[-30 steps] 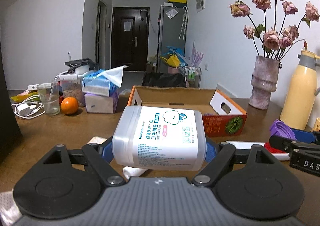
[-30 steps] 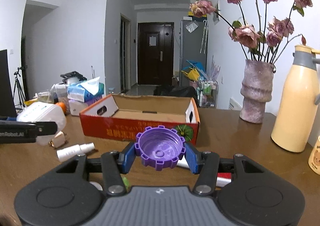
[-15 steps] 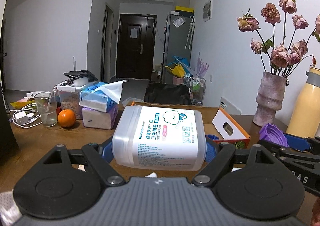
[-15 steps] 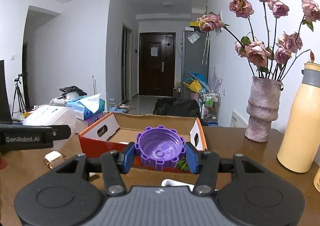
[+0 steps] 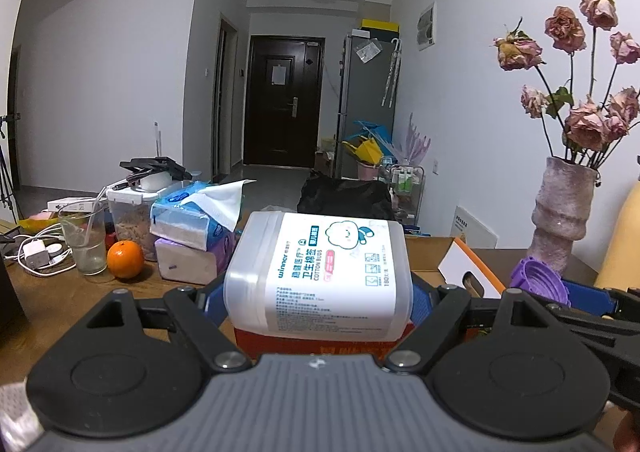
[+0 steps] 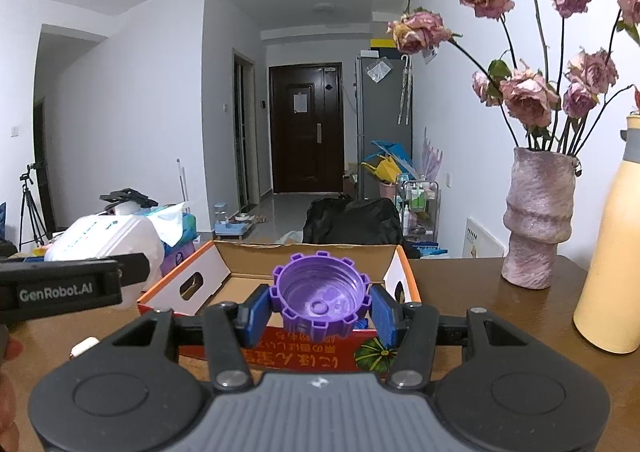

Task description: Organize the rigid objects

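My left gripper (image 5: 318, 298) is shut on a translucent cotton bud box (image 5: 320, 272) with a white label, held above the near edge of the open orange cardboard box (image 5: 472, 276). My right gripper (image 6: 320, 308) is shut on a purple ridged cap (image 6: 320, 298), held over the near wall of the same cardboard box (image 6: 224, 276). The cap also shows at the right of the left wrist view (image 5: 538, 282). The cotton bud box shows at the left of the right wrist view (image 6: 108, 240). The inside of the cardboard box is mostly hidden.
A pink vase of dried roses (image 6: 538, 220) and a yellow flask (image 6: 608, 252) stand to the right. Tissue packs (image 5: 192, 236), an orange (image 5: 125, 259), a glass (image 5: 82, 238), a food container (image 5: 128, 208) and cables (image 5: 36, 256) are at the left.
Both grippers have risen and moved forward toward the cardboard box, each still holding its object. The small items on the table in front have dropped out of view.
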### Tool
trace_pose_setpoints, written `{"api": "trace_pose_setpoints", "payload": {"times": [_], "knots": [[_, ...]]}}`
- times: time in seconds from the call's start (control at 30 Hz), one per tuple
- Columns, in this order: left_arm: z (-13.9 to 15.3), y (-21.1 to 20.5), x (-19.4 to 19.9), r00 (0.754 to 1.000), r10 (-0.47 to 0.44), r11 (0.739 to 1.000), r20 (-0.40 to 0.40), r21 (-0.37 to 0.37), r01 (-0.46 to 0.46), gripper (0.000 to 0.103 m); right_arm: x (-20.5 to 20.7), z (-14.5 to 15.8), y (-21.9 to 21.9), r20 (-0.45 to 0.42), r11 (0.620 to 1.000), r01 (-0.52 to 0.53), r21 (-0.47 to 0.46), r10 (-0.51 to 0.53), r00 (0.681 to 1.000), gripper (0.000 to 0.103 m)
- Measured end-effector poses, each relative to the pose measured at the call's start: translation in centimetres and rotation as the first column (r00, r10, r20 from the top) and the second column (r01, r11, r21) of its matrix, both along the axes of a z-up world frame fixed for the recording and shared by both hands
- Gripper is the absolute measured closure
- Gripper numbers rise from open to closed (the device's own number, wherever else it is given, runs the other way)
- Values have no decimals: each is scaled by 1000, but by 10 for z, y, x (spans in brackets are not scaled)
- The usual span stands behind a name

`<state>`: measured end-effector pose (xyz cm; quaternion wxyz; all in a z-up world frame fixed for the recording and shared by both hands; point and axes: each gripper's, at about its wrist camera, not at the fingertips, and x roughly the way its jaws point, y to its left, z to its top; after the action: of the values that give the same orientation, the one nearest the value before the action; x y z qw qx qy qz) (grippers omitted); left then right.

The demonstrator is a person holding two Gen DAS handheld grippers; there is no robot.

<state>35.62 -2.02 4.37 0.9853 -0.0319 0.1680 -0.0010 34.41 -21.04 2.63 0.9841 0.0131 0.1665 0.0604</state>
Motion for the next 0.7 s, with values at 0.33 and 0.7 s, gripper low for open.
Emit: {"api": "trace_pose_setpoints", "payload": {"times": [0.33,0.7], "knots": [[-8,-1,45,999,22,1000,-26,-11,-22,19,43,-6,3,-26,1000,7,8,-7,1000,51],[-18,4,92,997,45,999,-60,-4,-45,19,99,-17,1,-72,999,30,15,-29,997,51]]}}
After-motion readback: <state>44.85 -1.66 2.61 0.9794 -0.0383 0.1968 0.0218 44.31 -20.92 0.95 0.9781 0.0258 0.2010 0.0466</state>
